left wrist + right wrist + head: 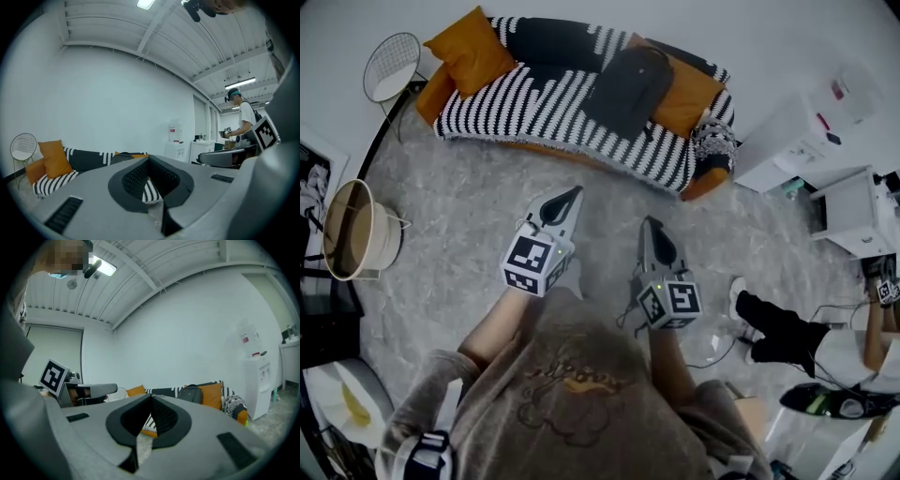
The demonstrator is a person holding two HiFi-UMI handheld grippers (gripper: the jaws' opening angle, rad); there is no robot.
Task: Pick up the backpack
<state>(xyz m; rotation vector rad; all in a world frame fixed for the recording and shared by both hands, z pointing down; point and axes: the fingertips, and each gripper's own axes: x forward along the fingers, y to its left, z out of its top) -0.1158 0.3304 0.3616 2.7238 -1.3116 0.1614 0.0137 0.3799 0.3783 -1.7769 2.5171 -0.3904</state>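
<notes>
A dark grey backpack [627,87] leans upright against an orange cushion on the striped sofa [534,108]. In the right gripper view the backpack [190,393] shows past the jaws on the sofa. My left gripper [565,200] is held over the carpet, pointing at the sofa, jaws shut and empty. My right gripper [651,228] is beside it, a little nearer to me, also shut and empty. Both are well short of the sofa. In the left gripper view the shut tips [149,159] cover most of the backpack [123,158].
A wire chair [392,66] stands left of the sofa and a round basket [358,231] at the left edge. White cabinets [811,141] fill the right side. Another person's leg [778,326] and cables lie on the carpet at right.
</notes>
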